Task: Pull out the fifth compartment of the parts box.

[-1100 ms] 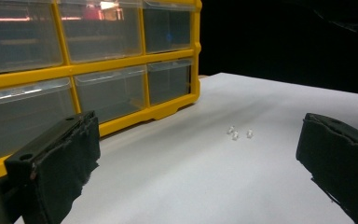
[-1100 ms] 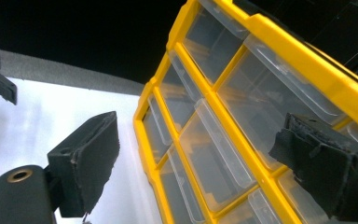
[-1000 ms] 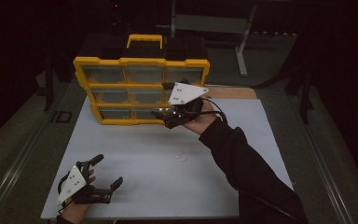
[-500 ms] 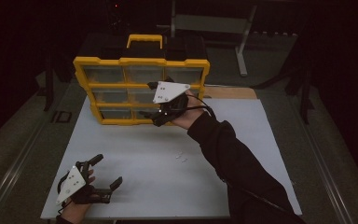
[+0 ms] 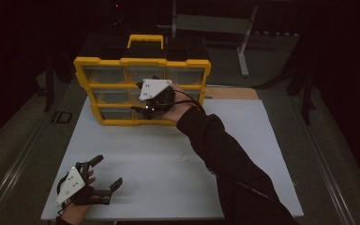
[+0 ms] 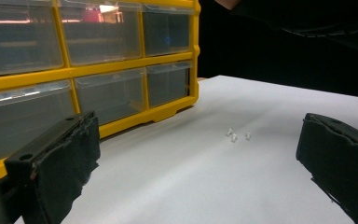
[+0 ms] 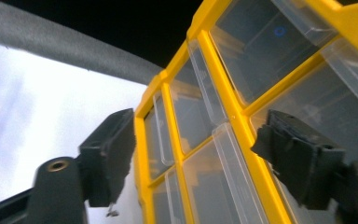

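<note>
A yellow organizer (image 5: 140,62) with clear drawers stands at the back of the white board (image 5: 136,150). My right gripper (image 5: 145,105) is held against its front, at the centre column's lower drawers. In the right gripper view its jaws (image 7: 196,144) have just been closing. They still stand apart, with a clear drawer lip (image 7: 228,140) between them and no pad pressing on it. My left gripper (image 5: 107,172) rests open at the board's near left corner, nothing between its fingers (image 6: 200,172). A few small white parts (image 5: 182,157) (image 6: 235,136) lie mid-board.
The organizer has a yellow carry handle (image 5: 145,40) on top. A strip of wood (image 5: 234,93) lies at the board's far right edge. A metal stand (image 5: 243,37) rises behind the table. Grey tabletop (image 5: 318,154) surrounds the board.
The right hand has carried its gripper leftward along the organizer's front, from the right column to the centre column. The left gripper has stayed where it was.
</note>
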Demonstrator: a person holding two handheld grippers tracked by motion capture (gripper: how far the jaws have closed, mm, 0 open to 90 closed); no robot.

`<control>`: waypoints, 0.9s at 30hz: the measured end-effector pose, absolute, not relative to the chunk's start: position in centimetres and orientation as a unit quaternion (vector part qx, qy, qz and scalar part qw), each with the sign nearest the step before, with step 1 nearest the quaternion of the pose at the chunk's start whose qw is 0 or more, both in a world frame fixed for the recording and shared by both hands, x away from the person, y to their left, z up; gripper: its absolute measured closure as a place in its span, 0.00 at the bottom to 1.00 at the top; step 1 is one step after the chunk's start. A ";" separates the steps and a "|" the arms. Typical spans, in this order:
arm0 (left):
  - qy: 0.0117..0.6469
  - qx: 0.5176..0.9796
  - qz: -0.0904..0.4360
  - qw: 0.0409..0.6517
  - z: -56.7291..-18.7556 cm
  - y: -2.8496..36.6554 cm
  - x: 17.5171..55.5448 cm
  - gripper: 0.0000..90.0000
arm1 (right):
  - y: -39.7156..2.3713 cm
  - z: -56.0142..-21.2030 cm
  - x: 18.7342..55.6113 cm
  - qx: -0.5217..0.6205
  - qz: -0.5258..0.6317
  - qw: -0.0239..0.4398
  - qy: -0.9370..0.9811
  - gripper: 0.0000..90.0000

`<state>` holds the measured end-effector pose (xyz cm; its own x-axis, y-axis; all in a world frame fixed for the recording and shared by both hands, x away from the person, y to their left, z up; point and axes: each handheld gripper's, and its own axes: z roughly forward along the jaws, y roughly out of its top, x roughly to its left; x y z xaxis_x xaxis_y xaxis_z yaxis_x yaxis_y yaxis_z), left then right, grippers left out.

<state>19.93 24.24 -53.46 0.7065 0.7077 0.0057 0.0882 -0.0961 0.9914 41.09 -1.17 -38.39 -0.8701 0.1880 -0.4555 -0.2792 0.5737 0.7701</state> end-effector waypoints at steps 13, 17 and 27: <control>0.287 0.694 0.253 0.610 -53.5 24.3 19.9 0.00 | 0.8 -39.0 42.1 -0.070 0.407 0.271 0.870 0.47; 0.287 0.693 0.252 0.611 -53.5 24.3 19.9 0.00 | 1.3 -39.3 42.4 -0.080 0.390 0.283 0.873 0.49; 0.286 0.693 0.251 0.612 -53.5 24.4 19.8 0.00 | 1.4 -39.9 43.4 -0.083 0.375 0.305 0.872 0.54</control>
